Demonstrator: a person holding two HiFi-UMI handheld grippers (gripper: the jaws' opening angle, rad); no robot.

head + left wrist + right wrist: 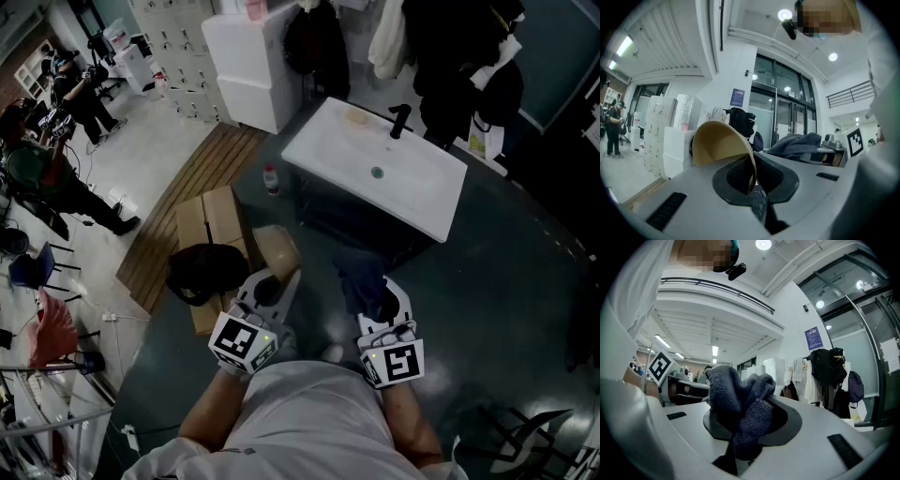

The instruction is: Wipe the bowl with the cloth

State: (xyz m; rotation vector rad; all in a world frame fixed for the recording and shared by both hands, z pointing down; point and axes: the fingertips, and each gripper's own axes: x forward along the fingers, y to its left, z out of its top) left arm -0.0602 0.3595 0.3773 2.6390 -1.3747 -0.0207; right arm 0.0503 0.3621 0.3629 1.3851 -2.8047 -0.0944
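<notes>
A tan, rounded bowl (719, 143) is pinched by its rim alone in the left gripper (267, 289) and held in the air. A bunched dark blue-grey knitted cloth (740, 394) is clamped in the right gripper (384, 305) just beside it. Under wiping pressure, the bowl could be levered from that edge grip and dropped.

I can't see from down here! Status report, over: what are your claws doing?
Left claw shut on bowl rim. Right claw shut on cloth. Bowl and cloth apart, not touching. Nothing between them, over.
</notes>
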